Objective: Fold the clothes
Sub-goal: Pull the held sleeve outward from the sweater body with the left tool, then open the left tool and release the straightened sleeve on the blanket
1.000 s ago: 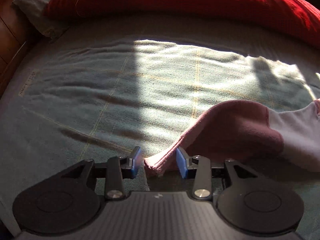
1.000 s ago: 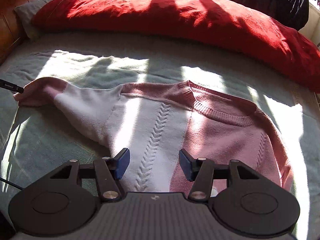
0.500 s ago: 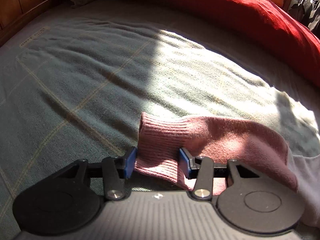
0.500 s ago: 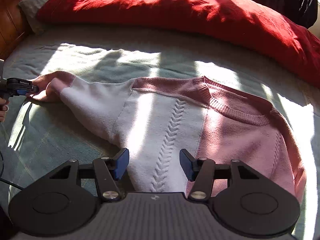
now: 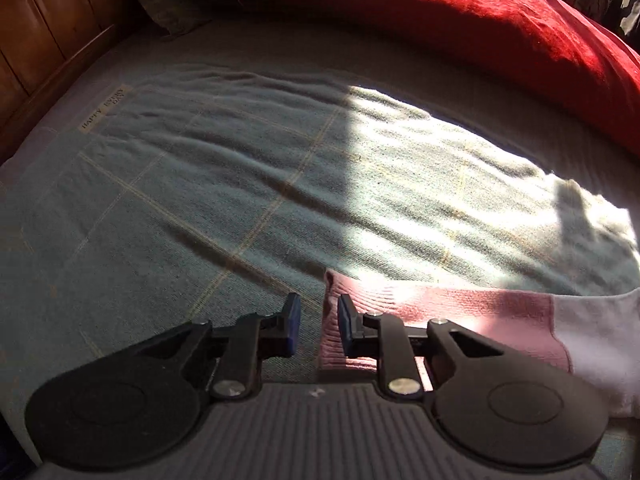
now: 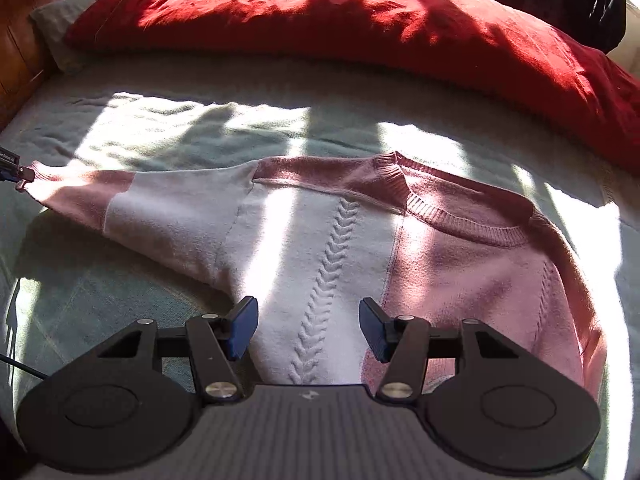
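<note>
The left claw (image 5: 319, 320) is narrow and its jaws are closing. Only the edge strip of the pink cuff (image 5: 376, 298) sits in the gap, against 1 pad; the other pad is clear of the knit, so nothing is pinched yet. A bite this thin would likely slip off a ribbed knit. It looks better to slide the claw further over the cuff, so both pads land on both layers, before squeezing.

The sleeve (image 5: 500, 320) runs out flat from the cuff, pink then white, towards the body of the sweater (image 6: 320, 240), which lies face up on the bed's green blanket (image 5: 200, 200).

The right claw (image 6: 306, 320) hangs wide over the lower white panel, holding nothing. It seems well placed to press the body down while the sleeve is carried across the chest. Lift the cuff low, so the shoulder seam becomes the fold line.

The red duvet (image 6: 320, 20) lies well apart, along the far side.
</note>
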Motion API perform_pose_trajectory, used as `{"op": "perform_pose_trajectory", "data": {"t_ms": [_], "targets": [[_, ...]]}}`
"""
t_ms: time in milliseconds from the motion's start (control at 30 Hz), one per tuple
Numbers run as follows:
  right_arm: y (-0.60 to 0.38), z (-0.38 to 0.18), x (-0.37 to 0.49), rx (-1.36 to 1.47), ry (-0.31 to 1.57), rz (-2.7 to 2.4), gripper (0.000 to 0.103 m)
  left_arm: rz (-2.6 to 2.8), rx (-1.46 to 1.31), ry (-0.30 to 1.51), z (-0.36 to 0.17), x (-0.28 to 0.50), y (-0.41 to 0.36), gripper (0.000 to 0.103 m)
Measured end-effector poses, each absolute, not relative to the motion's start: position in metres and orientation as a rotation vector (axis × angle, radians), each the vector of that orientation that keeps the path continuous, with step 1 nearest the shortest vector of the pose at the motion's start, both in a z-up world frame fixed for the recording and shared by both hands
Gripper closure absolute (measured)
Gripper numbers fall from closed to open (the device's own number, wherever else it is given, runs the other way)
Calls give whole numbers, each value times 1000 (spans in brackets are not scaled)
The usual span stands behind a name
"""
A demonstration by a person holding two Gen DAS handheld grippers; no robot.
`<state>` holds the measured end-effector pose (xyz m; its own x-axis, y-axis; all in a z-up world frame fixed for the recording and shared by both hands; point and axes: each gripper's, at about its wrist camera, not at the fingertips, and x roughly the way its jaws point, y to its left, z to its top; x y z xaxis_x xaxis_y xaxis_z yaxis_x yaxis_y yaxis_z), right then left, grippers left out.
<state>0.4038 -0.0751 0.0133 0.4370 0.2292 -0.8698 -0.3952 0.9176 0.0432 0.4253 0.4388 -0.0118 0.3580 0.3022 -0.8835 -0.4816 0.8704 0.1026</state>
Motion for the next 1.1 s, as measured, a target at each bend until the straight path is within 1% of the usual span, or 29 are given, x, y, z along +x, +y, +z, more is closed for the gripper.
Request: {"op": "perform_pose_trajectory", "data": {"t_ms": [100,167,333,500,567,667,767,967,1033,1100], "targets": [[-76,13,402,-182,1049,400,41,535,-167,1076,-4,430,440,84],[-76,12,401,-186,1050,402,40,461,-170,1073,-2,438,426,77],[-76,6,403,-163,1066,401,40,139,-176,1117,-12,469,341,76],[-76,2,402,-154,1071,401,40,-197,-264,1178,-42,485,251,73],[-79,0,401,-153,1076,393,40,-231,-307,1216,-62,489,233,73],[-88,-4,401,-139,1090,375,40,-183,-331,1248,-86,488,237,73],[-99,-6,399,-127,1093,354,40,-122,-384,1233,-83,482,267,73],[-117,-8,402,-85,1103,322,40,150,-249,1264,-75,458,340,73],[-120,-7,403,-73,1102,323,40,210,-194,1270,-73,457,351,73],[-120,-7,403,-75,1100,329,40,216,-171,1264,-66,461,343,73]]}}
